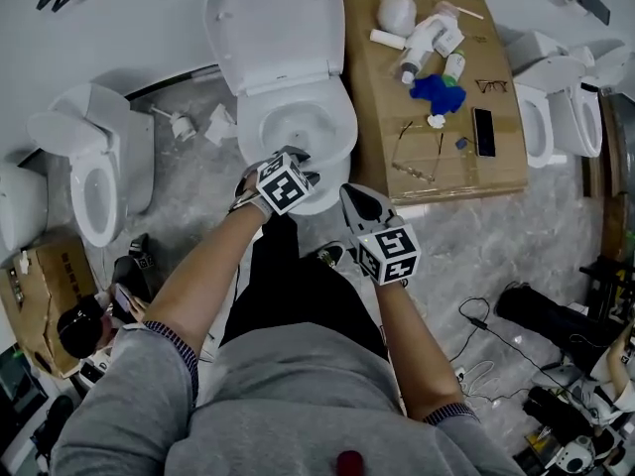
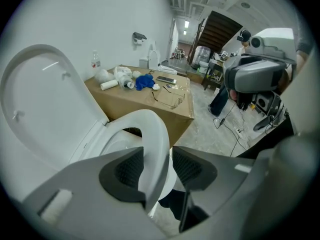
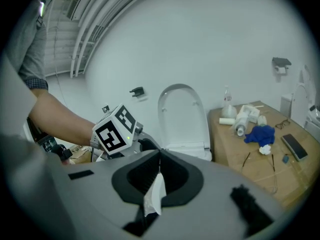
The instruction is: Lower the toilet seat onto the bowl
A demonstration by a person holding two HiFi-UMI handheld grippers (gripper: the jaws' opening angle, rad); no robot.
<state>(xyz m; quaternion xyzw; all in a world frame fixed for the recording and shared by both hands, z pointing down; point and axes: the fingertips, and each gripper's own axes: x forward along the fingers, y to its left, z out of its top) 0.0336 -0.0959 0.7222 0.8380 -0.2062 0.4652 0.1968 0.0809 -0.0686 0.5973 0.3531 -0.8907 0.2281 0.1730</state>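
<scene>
The toilet seat [image 2: 155, 134] is seen at the centre of the left gripper view, tilted partway between the raised lid [image 1: 273, 23] and the bowl [image 1: 298, 127], which occupy the upper centre of the head view. The seat's front rim is framed by the jaws of the left gripper [image 1: 294, 157], which are spread wide. The right-hand pad is shown clear of the rim, and no grip on the seat is made. The right gripper [image 1: 357, 201] is held just right of centre in the head view, lower than the left one and apart from the toilet. Its jaws are pressed together on a scrap of white tissue [image 3: 152, 196], which is seen hanging from between the pads in the right gripper view. A cardboard box [image 1: 382, 107] is set just beside the toilet, at the upper right of the head view, and is strewn with white bottles, a blue cloth [image 1: 437, 90], a phone [image 1: 483, 132] and a pair of glasses [image 1: 415, 152]. A second toilet [image 1: 94, 172] is seen at the left edge.
</scene>
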